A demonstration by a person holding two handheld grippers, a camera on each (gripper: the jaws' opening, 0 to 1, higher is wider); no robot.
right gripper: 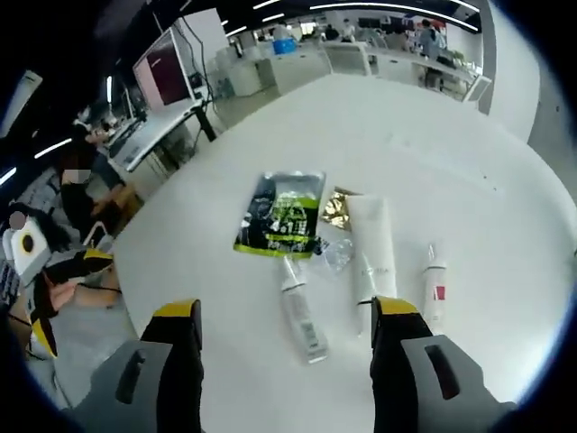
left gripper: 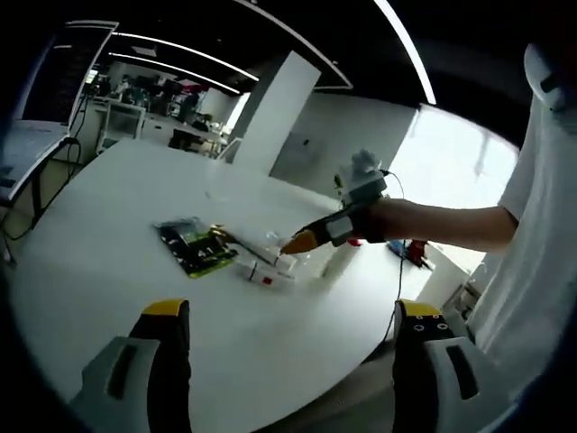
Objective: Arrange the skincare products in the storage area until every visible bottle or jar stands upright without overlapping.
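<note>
Currently, on white counter [right gripper: 469,162]: three skincare tubes [right gripper: 371,248] lying flat at 12 o'clock of right tongs [right gripper: 284,347], beside green sachet [right gripper: 281,215]; both tongs wide open, empty, poised for uprighting; left tongs [left gripper: 293,347] held back.

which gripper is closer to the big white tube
Right. The right gripper hovers just above the white tube; the left gripper hangs back at the table edge.
</note>
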